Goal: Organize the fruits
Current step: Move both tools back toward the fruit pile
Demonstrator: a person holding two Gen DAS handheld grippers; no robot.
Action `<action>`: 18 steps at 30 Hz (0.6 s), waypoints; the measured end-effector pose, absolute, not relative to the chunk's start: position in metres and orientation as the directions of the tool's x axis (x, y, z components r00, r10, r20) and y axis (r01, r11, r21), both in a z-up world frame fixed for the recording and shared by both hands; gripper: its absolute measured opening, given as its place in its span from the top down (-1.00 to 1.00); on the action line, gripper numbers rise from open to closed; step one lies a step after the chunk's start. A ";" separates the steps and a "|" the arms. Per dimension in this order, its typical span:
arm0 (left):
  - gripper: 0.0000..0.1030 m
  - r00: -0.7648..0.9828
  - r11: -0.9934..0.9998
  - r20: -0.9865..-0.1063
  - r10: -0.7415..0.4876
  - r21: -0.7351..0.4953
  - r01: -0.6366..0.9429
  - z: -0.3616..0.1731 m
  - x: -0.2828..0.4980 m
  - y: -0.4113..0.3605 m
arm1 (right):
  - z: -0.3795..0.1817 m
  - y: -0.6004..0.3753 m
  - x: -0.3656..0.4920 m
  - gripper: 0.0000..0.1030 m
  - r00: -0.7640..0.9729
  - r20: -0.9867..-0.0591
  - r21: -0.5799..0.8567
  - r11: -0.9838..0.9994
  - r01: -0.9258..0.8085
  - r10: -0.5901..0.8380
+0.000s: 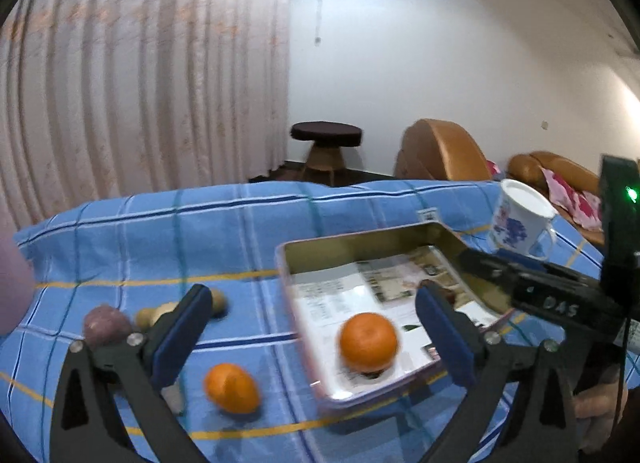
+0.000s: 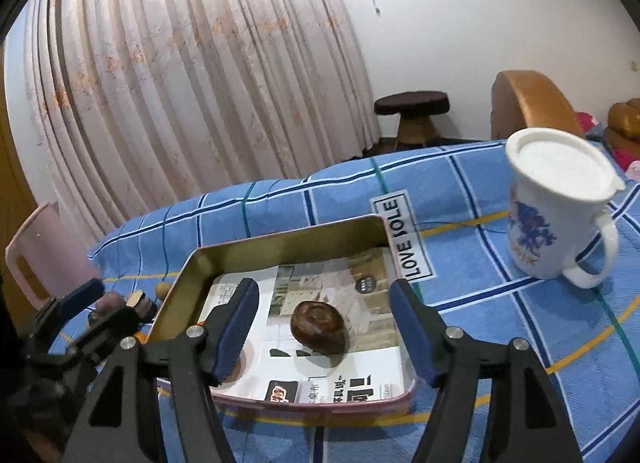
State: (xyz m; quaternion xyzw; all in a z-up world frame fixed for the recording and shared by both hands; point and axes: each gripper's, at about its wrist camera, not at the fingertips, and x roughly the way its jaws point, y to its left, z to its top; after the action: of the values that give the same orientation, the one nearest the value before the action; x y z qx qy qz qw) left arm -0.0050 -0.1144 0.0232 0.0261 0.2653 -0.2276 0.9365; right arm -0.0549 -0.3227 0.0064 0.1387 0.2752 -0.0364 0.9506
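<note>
A metal tray (image 1: 344,249) lined with printed paper sits on the blue checked cloth. In the left wrist view an orange (image 1: 369,341) lies in the tray's near part. A second orange (image 1: 232,387) lies on the cloth to its left. My left gripper (image 1: 314,327) is open and empty above them. In the right wrist view a dark brown fruit (image 2: 318,327) lies in the tray (image 2: 288,241). My right gripper (image 2: 324,327) is open around it, apart from it. The right gripper's body shows in the left wrist view (image 1: 560,291).
A purple fruit (image 1: 106,327) and yellowish pieces (image 1: 160,313) lie on the cloth left of the tray. A white flowered mug (image 2: 560,215) with a lid stands at the right. A pink board (image 2: 44,255) stands at the left edge. A stool and brown sofa are behind.
</note>
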 end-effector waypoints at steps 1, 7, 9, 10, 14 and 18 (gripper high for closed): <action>-1.00 0.756 0.899 -0.515 -0.405 -0.075 0.431 0.022 -0.004 -0.107 | 0.006 -0.320 -0.056 -0.35 0.847 -0.532 0.226 0.962 0.153 -0.010; -1.00 0.811 0.946 -0.512 -0.284 -0.013 0.323 0.021 0.005 -0.047 | 0.011 -0.293 -0.067 -0.35 0.866 -0.495 0.110 0.984 0.138 -0.066; -1.00 0.829 0.962 -0.510 -0.230 0.013 0.274 0.019 0.007 -0.025 | 0.016 -0.280 -0.072 -0.35 0.879 -0.473 0.098 0.988 0.120 -0.059; -1.00 0.835 0.967 -0.507 -0.212 0.015 0.255 0.018 0.009 -0.011 | 0.018 -0.276 -0.073 -0.35 0.883 -0.466 0.101 0.989 0.111 -0.051; -1.00 0.838 0.981 -0.518 -0.172 -0.008 0.196 0.016 0.018 0.034 | 0.020 -0.241 -0.076 -0.35 0.883 -0.469 0.081 0.995 0.052 -0.008; -1.00 0.842 0.990 -0.528 -0.109 0.013 0.137 0.013 0.026 0.066 | 0.021 -0.198 -0.079 -0.35 0.885 -0.462 0.049 0.998 -0.032 0.051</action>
State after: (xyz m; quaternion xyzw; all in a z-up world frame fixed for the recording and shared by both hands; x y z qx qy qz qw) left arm 0.0256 0.0660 0.0126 0.0252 0.2737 -0.0643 0.9593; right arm -0.0794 -0.1982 0.0210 0.0202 0.2384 0.0212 0.9707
